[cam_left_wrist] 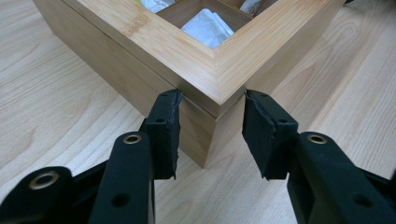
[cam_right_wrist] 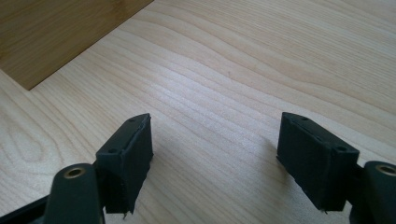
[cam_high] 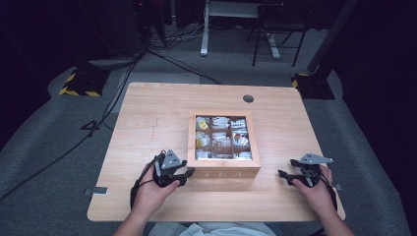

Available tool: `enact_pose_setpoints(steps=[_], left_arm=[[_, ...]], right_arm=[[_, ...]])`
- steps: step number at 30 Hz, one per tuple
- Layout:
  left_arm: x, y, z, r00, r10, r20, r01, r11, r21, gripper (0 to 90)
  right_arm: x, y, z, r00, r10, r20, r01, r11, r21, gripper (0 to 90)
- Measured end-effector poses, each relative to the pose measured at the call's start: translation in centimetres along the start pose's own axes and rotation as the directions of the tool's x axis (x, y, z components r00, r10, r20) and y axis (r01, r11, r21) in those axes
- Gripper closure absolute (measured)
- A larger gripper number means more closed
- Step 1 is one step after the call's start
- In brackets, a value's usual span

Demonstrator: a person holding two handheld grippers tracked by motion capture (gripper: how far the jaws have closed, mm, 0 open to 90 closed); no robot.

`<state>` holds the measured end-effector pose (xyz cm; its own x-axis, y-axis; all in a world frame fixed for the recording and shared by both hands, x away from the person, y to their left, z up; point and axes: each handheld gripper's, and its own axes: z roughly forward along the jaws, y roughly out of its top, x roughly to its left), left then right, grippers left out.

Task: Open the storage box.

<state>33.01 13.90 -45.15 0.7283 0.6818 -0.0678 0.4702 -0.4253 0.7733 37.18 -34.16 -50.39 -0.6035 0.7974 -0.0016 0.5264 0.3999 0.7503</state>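
A wooden tea box (cam_high: 223, 170) with a windowed lid stands mid-table, and several packets (cam_high: 221, 137) show in its compartments. My left gripper (cam_high: 188, 176) sits at the box's front-left corner. In the left gripper view that corner (cam_left_wrist: 205, 70) lies between the jaws of the left gripper (cam_left_wrist: 211, 100); both pad tips touch the lid's two side faces just above the seam. A white packet (cam_left_wrist: 208, 25) shows through the lid. My right gripper (cam_high: 285, 176) rests right of the box, apart from it. In its own view the right gripper (cam_right_wrist: 215, 126) is open over bare wood, with the box wall (cam_right_wrist: 56, 32) at the upper left.
The light wooden table (cam_high: 147, 128) has a round cable hole (cam_high: 248, 98) at the back. Cables (cam_high: 113, 93) trail over the grey floor to the left. A white desk leg (cam_high: 204, 29) and a dark chair (cam_high: 278, 34) stand beyond the table.
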Motion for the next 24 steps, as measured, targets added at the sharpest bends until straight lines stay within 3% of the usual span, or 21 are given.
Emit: enact_pose_setpoints(steps=[6, 14, 17, 24], left_arm=[[0.06, 0.00, -0.14, 0.9999, 0.013, -0.003, -0.013, 0.9998, 0.016, 60.6], [0.08, 0.02, -0.25, 1.0000, -0.006, 0.003, 0.006, 0.9998, 0.021, 63.8], [-0.03, 0.21, -0.30, 0.9999, 0.016, -0.006, -0.016, 0.9994, 0.032, 64.3], [-0.07, 0.46, -0.50, 0.9999, 0.014, -0.002, -0.014, 0.9998, 0.011, 67.7]], right_arm=[[0.00, 0.00, 0.00, 1.0000, 0.000, 0.000, 0.000, 1.000, 0.000, 27.1], [0.00, 0.00, 0.00, 1.0000, 0.000, 0.000, 0.000, 1.000, 0.000, 27.2], [0.00, 0.00, 0.00, 1.0000, 0.000, 0.000, 0.000, 1.000, 0.000, 27.2], [-0.01, 0.01, 0.00, 1.0000, 0.000, 0.000, 0.000, 1.000, 0.000, 27.1]])
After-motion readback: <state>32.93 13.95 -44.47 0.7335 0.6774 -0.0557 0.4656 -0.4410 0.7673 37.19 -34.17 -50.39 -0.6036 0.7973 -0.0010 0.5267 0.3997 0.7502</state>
